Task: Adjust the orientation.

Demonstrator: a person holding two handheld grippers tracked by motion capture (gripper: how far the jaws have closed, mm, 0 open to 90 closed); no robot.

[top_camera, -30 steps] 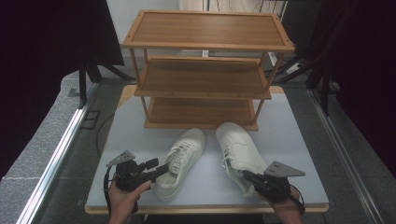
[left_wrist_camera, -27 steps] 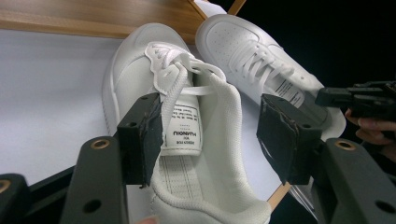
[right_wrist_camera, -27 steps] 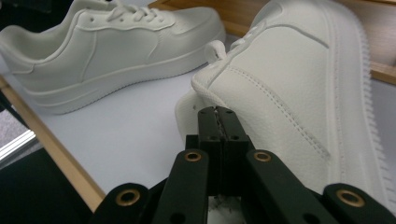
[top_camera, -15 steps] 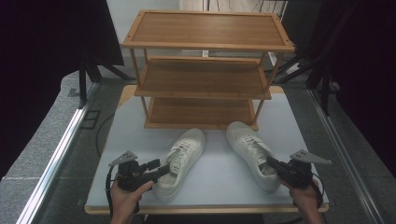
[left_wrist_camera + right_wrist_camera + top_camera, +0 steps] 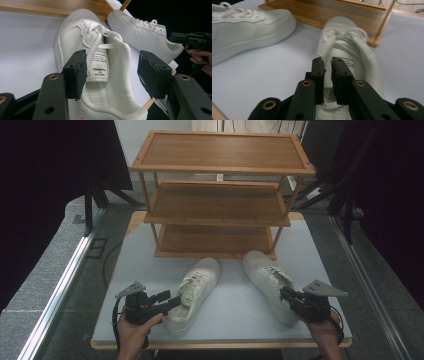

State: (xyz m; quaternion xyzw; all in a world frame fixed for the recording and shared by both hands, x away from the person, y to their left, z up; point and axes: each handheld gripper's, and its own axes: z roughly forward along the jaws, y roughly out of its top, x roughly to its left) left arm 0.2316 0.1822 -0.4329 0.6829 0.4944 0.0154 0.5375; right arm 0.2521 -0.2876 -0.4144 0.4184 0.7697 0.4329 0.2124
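Observation:
Two white sneakers lie on the pale table in front of a wooden rack (image 5: 220,202). My left gripper (image 5: 170,301) (image 5: 112,72) is open at the heel of the left shoe (image 5: 195,292) (image 5: 72,37). Its pads stand wide on either side of the tongue and collar, and the left pad is close to the tongue label. My right gripper (image 5: 286,294) (image 5: 327,72) is at the heel of the right shoe (image 5: 267,277) (image 5: 359,62). Its jaws have just been opening. A narrow gap shows between them, with the shoe's collar edge in it.
The three-shelf rack (image 5: 332,10) stands just beyond the toes of both shoes, and its shelves are bare. The left shoe (image 5: 249,27) lies to the left in the right gripper view. The table's front edge (image 5: 220,342) is close to both hands. Dark curtains and a floor rail flank the table.
My right gripper has moved to the right with the right shoe's heel, so that shoe now lies farther from the left one. My left gripper has stayed at the left shoe's heel.

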